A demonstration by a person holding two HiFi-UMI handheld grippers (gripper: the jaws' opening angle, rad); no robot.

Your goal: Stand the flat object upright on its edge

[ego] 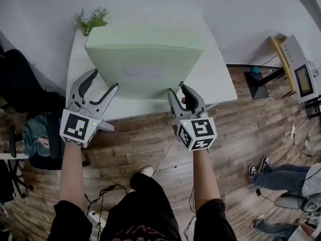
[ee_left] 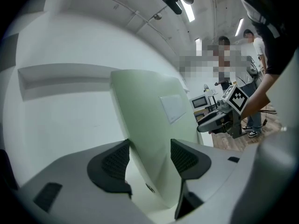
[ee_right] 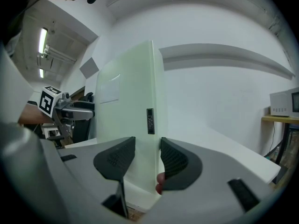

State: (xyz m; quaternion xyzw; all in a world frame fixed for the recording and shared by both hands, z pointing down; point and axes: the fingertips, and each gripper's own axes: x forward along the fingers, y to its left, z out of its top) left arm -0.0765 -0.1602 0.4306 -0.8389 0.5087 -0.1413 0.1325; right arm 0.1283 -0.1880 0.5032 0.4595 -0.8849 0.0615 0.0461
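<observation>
The pale green panel looks to be up on its long edge already, standing near the front of the white table. Its broad face, with a faint pale label, is turned toward the person. From above it seems to lean a touch, while from the right gripper view it reads close to vertical, with a small black tag on its narrow right side.

The left gripper has the panel's lower left corner between its jaws. They are spread fairly wide and both dark pads sit against the panel, so it looks clamped. The right gripper straddles the lower right corner in the same way, with the narrow side of the panel filling the gap between its pads. I take that as a hold too.

A small potted plant sits at the far left corner of the table, well clear of the panel. Wooden floor lies below the near edge, and other people's legs show off to the right.

To my eye the tilting-up is nearly finished and this is the steadying stage. The next move calls for bringing the panel fully plumb with its bottom edge flat on the table. The grips should then be eased off gently and evenly, since a tall, thin slab so close to the table's front edge could tip if one side lets go first.
</observation>
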